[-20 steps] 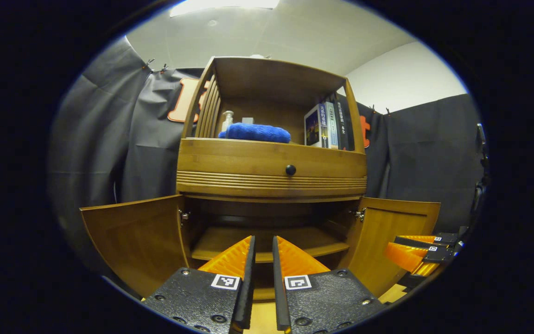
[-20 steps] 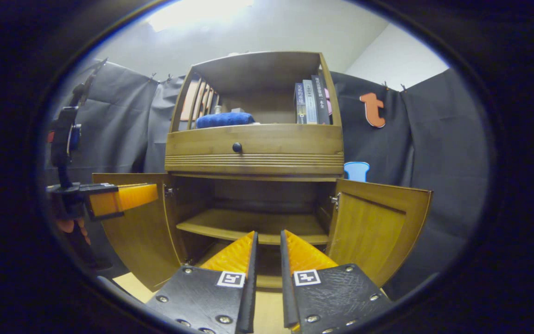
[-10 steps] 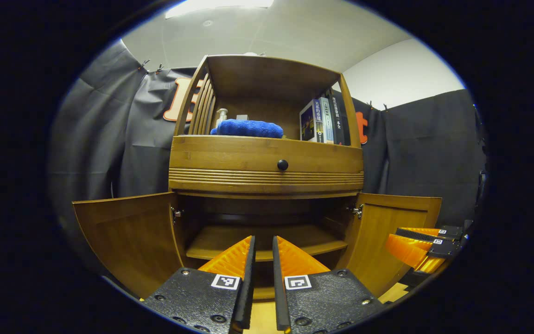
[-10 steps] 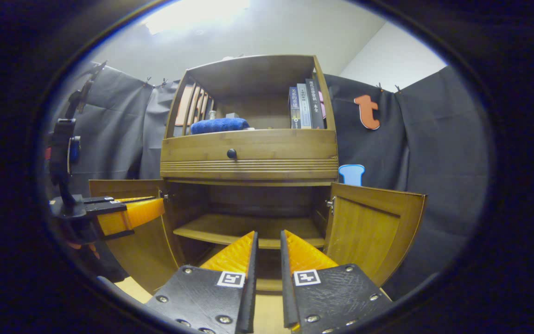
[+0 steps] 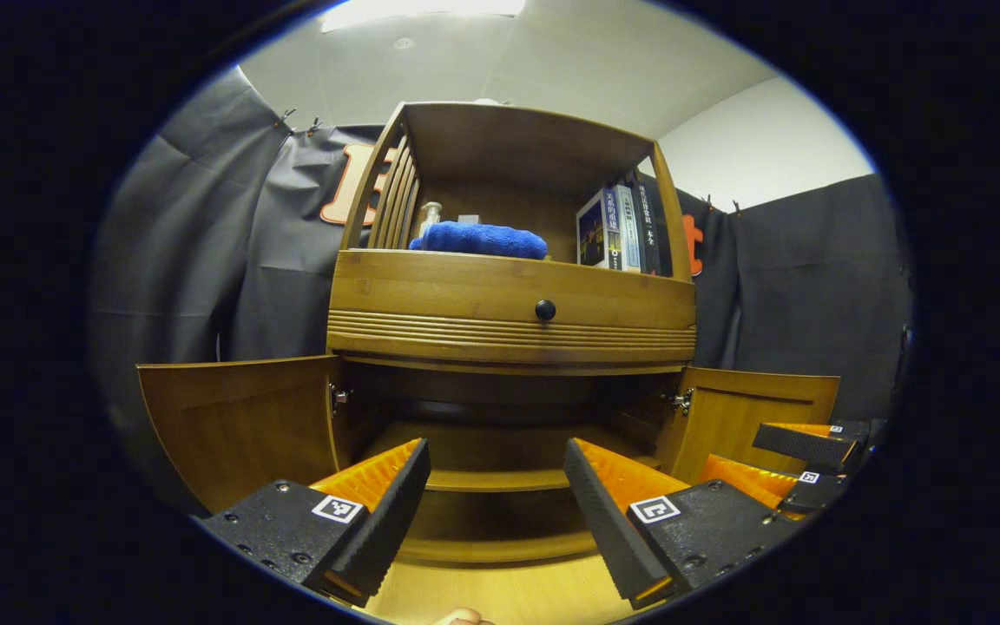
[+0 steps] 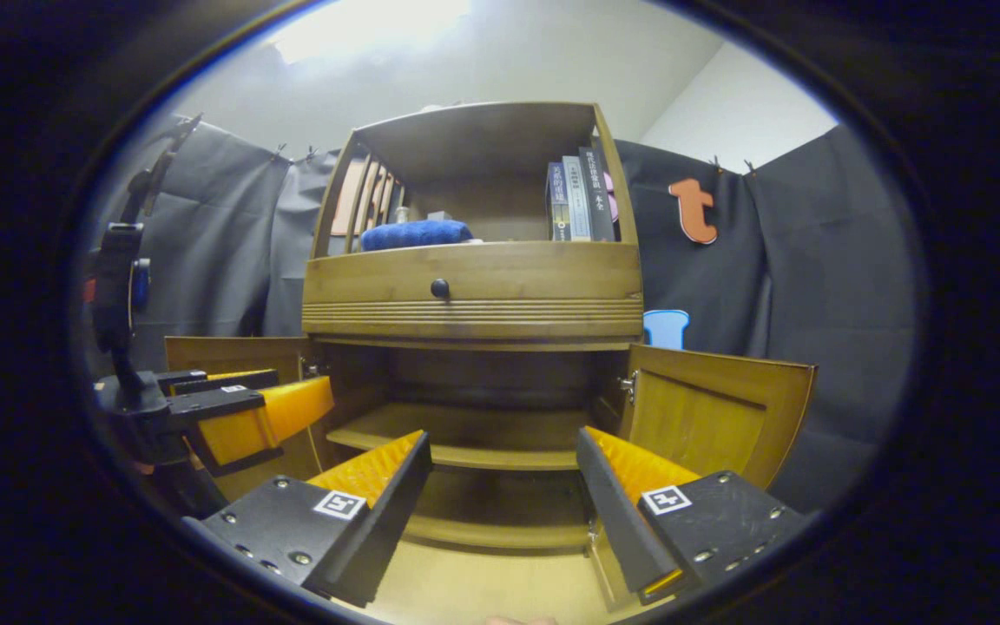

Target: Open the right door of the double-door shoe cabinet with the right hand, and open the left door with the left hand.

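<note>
The wooden shoe cabinet (image 6: 474, 286) stands before the cloth wall; a fluffy blue towel (image 5: 478, 240) lies on top, left of upright books (image 5: 617, 230).

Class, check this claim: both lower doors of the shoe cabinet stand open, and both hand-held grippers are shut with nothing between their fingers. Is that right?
Not quite. The left door and right door do stand open, but the left hand-held gripper and the right hand-held gripper are open, fingers spread, holding nothing. The left and right gripper views show this.
</note>
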`<act>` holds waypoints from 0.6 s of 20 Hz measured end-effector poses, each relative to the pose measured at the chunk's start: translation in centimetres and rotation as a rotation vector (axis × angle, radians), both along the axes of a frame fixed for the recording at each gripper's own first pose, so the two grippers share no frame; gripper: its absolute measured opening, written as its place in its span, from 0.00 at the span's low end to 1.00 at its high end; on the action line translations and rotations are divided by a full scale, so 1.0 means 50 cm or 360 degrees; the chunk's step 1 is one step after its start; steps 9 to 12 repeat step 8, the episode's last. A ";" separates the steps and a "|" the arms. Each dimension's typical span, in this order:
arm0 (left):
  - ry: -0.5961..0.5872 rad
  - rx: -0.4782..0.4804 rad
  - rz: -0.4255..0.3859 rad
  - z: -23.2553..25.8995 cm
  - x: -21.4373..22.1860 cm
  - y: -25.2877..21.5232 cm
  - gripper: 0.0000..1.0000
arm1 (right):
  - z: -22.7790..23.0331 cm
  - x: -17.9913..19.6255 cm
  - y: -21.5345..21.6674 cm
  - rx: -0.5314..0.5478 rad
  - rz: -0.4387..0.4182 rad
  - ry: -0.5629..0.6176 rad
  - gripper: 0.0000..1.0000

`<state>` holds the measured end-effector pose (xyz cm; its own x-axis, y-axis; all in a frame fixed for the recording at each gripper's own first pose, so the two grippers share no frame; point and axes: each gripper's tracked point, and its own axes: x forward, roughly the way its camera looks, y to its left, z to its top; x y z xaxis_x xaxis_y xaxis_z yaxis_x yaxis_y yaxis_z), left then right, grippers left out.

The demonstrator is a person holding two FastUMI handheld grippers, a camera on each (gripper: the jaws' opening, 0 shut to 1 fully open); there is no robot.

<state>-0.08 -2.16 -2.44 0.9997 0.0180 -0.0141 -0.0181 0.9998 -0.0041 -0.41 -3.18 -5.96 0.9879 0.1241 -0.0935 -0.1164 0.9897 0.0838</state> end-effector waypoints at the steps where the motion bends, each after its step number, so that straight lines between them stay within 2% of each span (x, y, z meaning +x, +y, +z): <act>1: 0.0005 0.0005 0.0002 -0.002 0.001 0.003 0.96 | 0.003 0.003 -0.001 -0.0006 -0.0009 -0.0006 1.00; 3: 0.0008 0.0003 -0.0002 -0.004 0.003 0.007 0.93 | 0.005 -0.001 0.001 -0.0015 -0.0019 -0.0008 1.00; 4: 0.0009 -0.0002 -0.0009 -0.006 0.004 0.006 0.96 | 0.005 -0.001 0.003 -0.0017 -0.0024 -0.0010 1.00; 12: 0.0019 -0.0004 -0.0053 -0.010 0.006 0.005 0.96 | 0.014 -0.011 0.010 -0.0034 -0.0051 -0.0031 1.00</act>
